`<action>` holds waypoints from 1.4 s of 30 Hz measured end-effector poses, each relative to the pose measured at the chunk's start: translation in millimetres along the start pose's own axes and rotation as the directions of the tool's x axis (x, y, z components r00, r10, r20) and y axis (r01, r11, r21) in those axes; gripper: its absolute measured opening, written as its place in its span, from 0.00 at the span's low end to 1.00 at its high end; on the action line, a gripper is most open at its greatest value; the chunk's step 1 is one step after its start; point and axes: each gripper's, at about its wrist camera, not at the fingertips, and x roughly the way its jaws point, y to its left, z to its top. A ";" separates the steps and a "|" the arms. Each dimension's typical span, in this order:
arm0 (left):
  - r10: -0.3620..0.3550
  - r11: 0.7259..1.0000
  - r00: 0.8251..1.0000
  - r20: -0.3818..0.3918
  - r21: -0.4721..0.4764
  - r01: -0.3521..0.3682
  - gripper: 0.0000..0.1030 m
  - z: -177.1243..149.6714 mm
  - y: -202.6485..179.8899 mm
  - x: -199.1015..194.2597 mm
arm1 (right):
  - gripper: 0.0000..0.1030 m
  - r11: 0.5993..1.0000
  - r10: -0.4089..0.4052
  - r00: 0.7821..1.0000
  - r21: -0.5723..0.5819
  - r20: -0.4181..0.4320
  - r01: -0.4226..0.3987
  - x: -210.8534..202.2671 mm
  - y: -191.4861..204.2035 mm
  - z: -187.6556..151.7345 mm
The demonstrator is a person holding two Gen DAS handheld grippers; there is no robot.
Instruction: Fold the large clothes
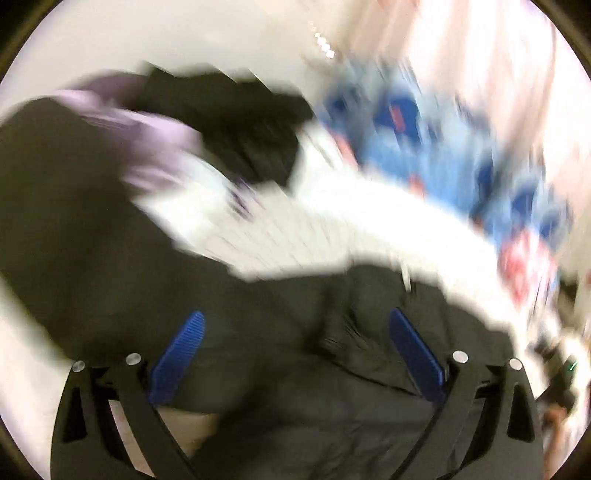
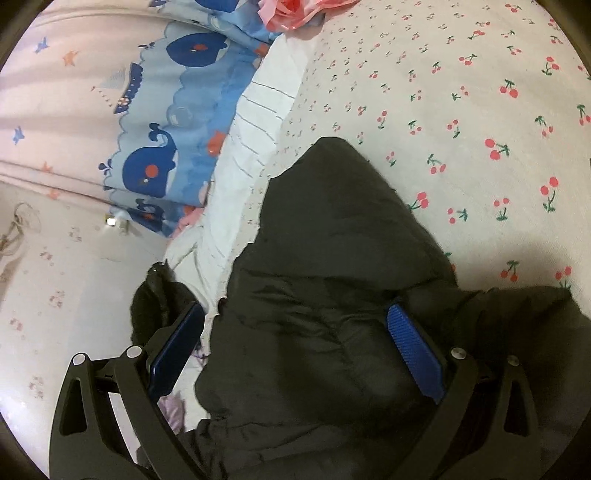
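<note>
Both tongs spread open over a black padded jacket (image 2: pixel 332 295).
Left tongs (image 1: pixel 295 354) and right tongs (image 2: pixel 295 350) straddle its fabric; cherry-print bedsheet (image 2: pixel 480 110) at upper right.

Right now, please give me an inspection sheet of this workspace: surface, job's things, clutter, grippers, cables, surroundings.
Surface: cherry-print bed sheet, visible around the clothes.
Job's things: black padded jacket, bulky, lying between both grippers' fingers; a lilac garment lies on the jacket, blurred.
Clutter: whale-print blue cloth, white quilted cloth, pink item at the top edge.
Grippers: left gripper open over the jacket; right gripper open, jacket between the fingers, not clamped.
Cables: nothing seen.
Surroundings: left view heavily motion-blurred; pale wall beyond.
</note>
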 end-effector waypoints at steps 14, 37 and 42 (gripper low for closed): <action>0.155 0.818 0.982 0.109 -0.571 -0.066 0.93 77.3 230.0 -93.4 | 0.93 1.000 0.029 0.999 -0.002 -0.028 -0.029 5.1 10.2 -9.8; 0.095 0.940 0.980 0.173 -0.340 -0.031 0.06 141.1 142.3 -101.1 | 0.93 0.997 0.063 0.998 -0.048 0.000 -0.063 -9.5 27.8 -10.9; -0.015 0.965 0.980 0.198 -0.254 0.066 0.06 151.7 94.0 -104.5 | 0.93 0.985 0.032 0.998 -0.171 -0.045 -0.039 -3.2 51.7 -18.4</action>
